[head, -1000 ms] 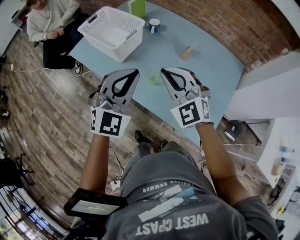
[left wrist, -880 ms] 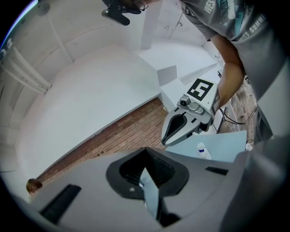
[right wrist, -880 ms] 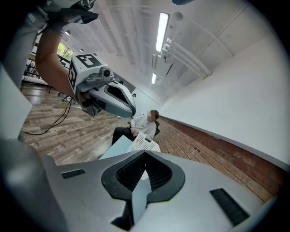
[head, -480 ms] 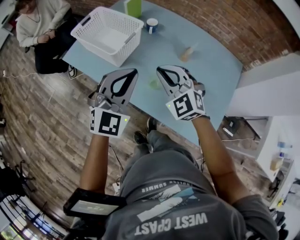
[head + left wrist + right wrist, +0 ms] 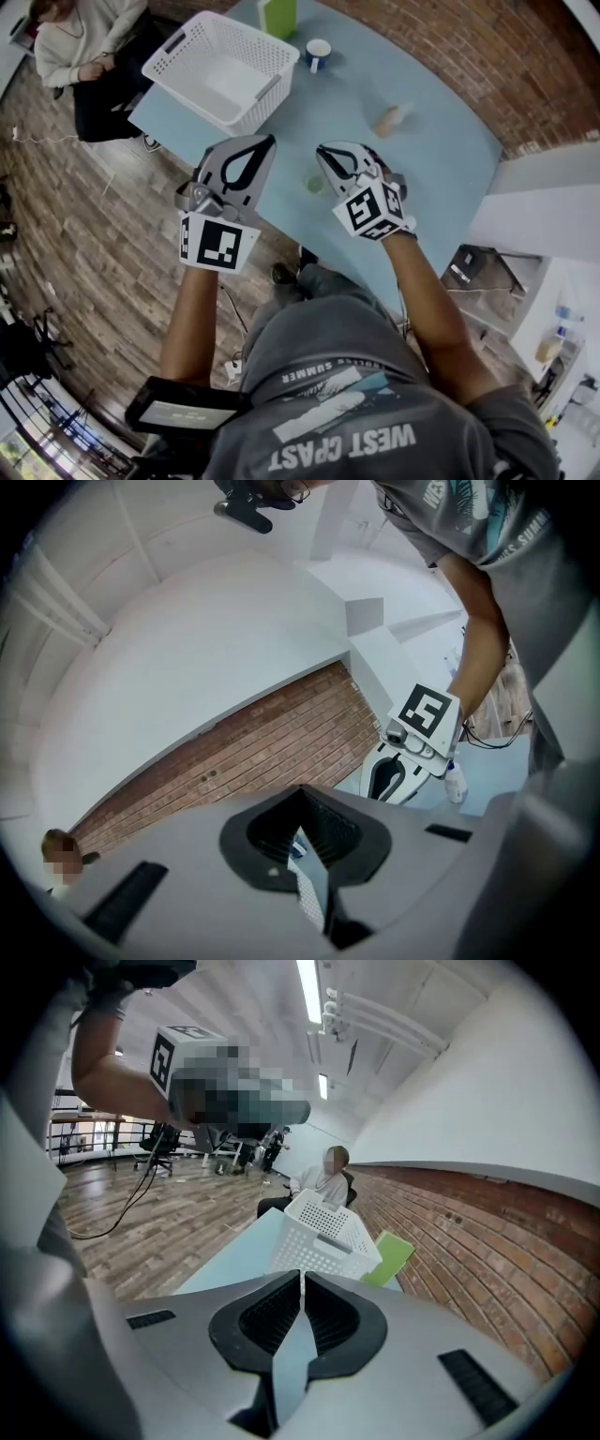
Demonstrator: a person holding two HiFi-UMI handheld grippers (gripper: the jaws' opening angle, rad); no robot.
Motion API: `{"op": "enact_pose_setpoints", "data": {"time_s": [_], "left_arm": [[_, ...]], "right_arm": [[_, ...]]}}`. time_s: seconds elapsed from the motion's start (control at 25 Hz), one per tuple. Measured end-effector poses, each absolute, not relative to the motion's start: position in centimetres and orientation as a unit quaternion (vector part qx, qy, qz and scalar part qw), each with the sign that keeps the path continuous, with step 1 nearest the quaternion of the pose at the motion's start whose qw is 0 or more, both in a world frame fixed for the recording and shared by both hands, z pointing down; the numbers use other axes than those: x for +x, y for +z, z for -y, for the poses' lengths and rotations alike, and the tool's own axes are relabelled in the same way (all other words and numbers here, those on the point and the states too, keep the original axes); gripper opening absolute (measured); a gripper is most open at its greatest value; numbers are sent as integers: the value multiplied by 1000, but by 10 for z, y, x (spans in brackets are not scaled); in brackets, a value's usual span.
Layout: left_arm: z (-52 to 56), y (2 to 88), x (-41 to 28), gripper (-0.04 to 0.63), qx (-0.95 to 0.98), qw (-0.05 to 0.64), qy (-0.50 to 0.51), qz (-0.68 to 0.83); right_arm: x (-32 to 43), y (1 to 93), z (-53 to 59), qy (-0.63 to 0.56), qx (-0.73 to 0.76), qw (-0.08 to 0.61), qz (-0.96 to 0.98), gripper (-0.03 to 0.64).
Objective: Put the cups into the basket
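1. In the head view the left gripper [image 5: 265, 143] is held up at centre left of the frame, over the near edge of the light blue table [image 5: 441, 141]; its own view shows the jaws pressed together at the tips with nothing between them
2. The right gripper [image 5: 322, 150] sits at centre right, over the table; in its own view [image 5: 302, 1275] the jaws also meet at the tips and grip nothing
3. The white basket [image 5: 221, 58] stands in the upper left of the head view, at the table's far left corner, and looks empty; from the right gripper view it shows just above the closed jaws [image 5: 323, 1230]
4. A green box [image 5: 278, 14] stands behind the basket at the top edge
5. A blue-and-white cup [image 5: 319, 52] stands upright just right of the basket, near the green box
6. A tan cup [image 5: 388, 120] lies tilted on the table in the upper right, well apart from the basket
7. A small green cup [image 5: 315, 184] stands near the table's front edge, in the picture between the two grippers and just beside the right one
8. A seated person [image 5: 80, 47] is in the upper left corner, on the wooden floor [image 5: 84, 244] beside the table
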State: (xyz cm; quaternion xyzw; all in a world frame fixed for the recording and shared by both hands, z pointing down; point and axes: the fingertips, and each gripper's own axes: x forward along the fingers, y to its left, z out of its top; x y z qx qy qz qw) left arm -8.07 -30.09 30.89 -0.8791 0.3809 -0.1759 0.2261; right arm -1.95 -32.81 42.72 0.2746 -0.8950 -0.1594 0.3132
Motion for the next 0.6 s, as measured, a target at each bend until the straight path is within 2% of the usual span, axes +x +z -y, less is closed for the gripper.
{"op": "enact_pose_setpoints", "data": {"time_s": [0.44,0.6], "left_arm": [[331,316,-79,0,-867,223,-210,-394],[338,326,-76,2,-868,216,-215,-391]], "right_arm": [[-20,476,341,-106,218,336,910,15],[-15,497,341,-82,200,351,911,40]]}}
